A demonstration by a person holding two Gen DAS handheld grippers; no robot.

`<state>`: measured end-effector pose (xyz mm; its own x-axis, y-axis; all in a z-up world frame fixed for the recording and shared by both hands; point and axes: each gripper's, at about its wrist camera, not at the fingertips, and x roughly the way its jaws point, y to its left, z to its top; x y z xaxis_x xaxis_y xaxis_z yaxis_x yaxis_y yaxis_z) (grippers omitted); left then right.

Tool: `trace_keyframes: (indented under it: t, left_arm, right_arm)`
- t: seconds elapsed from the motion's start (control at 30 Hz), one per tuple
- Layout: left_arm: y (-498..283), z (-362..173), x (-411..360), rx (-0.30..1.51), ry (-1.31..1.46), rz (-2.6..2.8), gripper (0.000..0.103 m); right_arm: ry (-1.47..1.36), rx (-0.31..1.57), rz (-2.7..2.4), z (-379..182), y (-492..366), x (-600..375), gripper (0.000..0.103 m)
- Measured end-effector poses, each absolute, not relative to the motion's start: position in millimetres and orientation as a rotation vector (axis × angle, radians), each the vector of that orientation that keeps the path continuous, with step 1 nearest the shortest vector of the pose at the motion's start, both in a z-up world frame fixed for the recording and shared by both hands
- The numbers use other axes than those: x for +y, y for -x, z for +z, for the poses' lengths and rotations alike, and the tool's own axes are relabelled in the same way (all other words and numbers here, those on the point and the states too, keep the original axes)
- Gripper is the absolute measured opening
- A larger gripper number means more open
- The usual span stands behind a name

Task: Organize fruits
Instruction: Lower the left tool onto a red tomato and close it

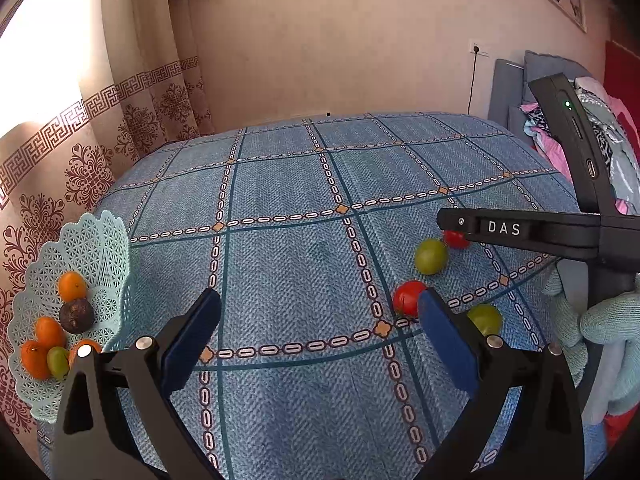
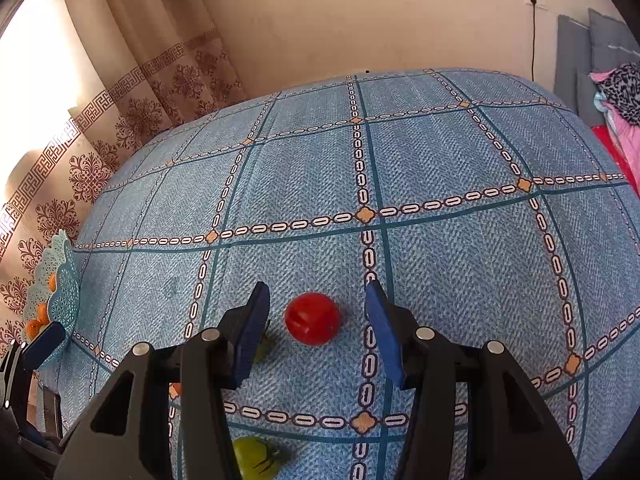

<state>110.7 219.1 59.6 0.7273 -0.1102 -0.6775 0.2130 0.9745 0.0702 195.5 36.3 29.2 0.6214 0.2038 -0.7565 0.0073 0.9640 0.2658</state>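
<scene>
My left gripper (image 1: 318,296) hangs open over the blue checked tablecloth (image 1: 288,264) with nothing between its fingers. A red tomato (image 1: 408,298) lies just behind its right fingertip, and a green fruit (image 1: 485,318) sits beyond that. Farther right are another green fruit (image 1: 431,256) and a second red tomato (image 1: 456,238), partly under the right gripper's finger (image 1: 500,228) marked DAS. In the right wrist view my right gripper (image 2: 317,288) is open and straddles that red tomato (image 2: 313,318) without touching it. A green tomato (image 2: 256,458) lies below it.
A pale blue lattice basket (image 1: 100,248) at the table's left edge holds several oranges, a dark fruit and a green one; it shows too as the basket (image 2: 64,292). A gloved hand (image 1: 600,320) grips the right tool. Curtain at left, clothes pile (image 1: 600,136) at right.
</scene>
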Motion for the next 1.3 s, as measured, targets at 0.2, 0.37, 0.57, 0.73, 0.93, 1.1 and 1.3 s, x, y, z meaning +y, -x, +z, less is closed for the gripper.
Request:
trace_keyframes:
  t: [0.2,0.37,0.57,0.73,0.93,1.1,1.3]
  left_arm:
    - [-112.6,51.7,214.2,0.754,-0.153,-0.201,0.100]
    - [-112.2,47.3,212.3,0.764,-0.158,-0.207,0.100]
    - [-112.8,43.2,209.1,0.776,-0.166,-0.222,0.093]
    - [-115.4,41.6,206.8,0.785,-0.168,-0.234,0.085]
    - [-118.6,37.1,201.6,0.797,-0.182,-0.262,0.085]
    - [-124.0,33.7,197.0,0.812,-0.192,-0.270,0.084]
    - [-132.0,32.3,191.4,0.821,-0.198,-0.304,0.079]
  right_arm:
    - [-0.241,0.906,0.116,25.0,-197.7,38.4,0.051]
    - [-0.230,0.911,0.118,22.7,-198.8,40.7,0.051]
    - [-0.214,0.913,0.122,21.5,-195.3,39.6,0.050]
    - [-0.202,0.917,0.127,20.8,-190.0,39.0,0.048]
    - [-0.181,0.917,0.129,20.6,-188.4,40.0,0.040]
    - [-0.165,0.912,0.134,20.3,-187.3,42.5,0.038]
    - [-0.173,0.908,0.138,19.9,-189.4,41.8,0.038]
